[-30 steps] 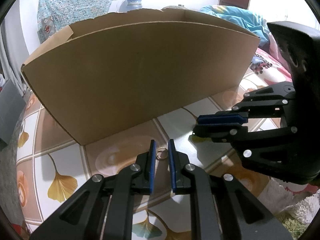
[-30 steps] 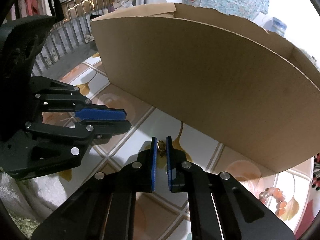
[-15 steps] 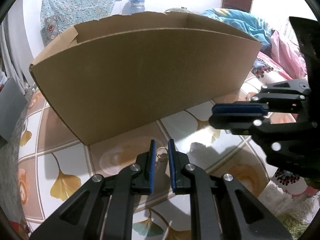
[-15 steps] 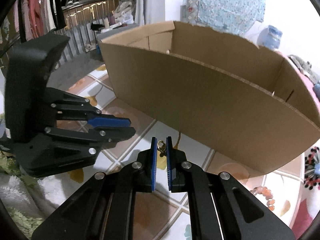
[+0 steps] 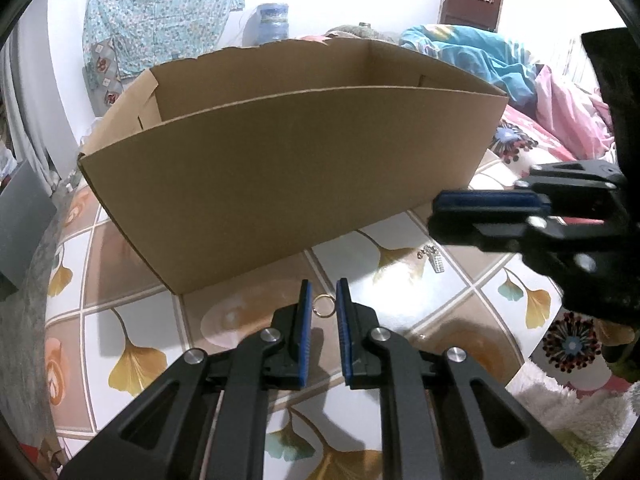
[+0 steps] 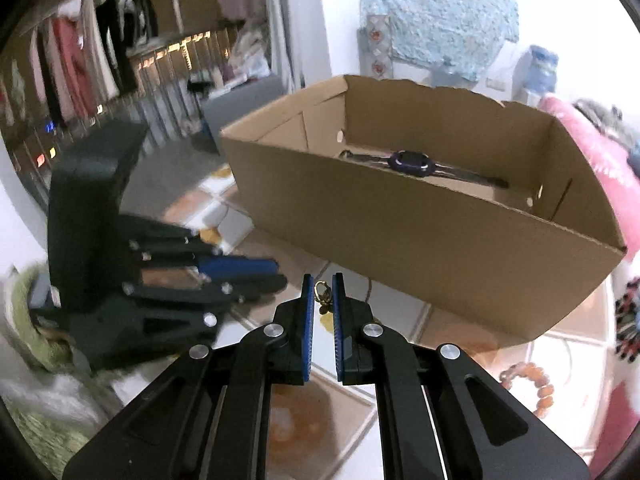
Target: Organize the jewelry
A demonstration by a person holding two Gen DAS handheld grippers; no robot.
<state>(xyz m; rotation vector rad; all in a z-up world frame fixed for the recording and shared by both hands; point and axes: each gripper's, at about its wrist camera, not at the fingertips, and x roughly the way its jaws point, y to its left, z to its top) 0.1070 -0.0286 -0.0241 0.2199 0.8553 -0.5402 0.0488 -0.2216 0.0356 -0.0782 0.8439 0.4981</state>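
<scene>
ring: thin gold hoop, pinched at the tips of the left gripper
earring: small brass-gold piece with a loop on top — clamped at the tips of the right gripper
box: open brown cardboard, upright, at 12 o'clock from both
watch: dark strap, purple face — flat inside box
silver charm: on tabletop, 2 o'clock from ring
bead bracelet: orange, 4 o'clock from earring

Left gripper angled downward, fingers nearly together, right gripper likewise, beside it
</scene>
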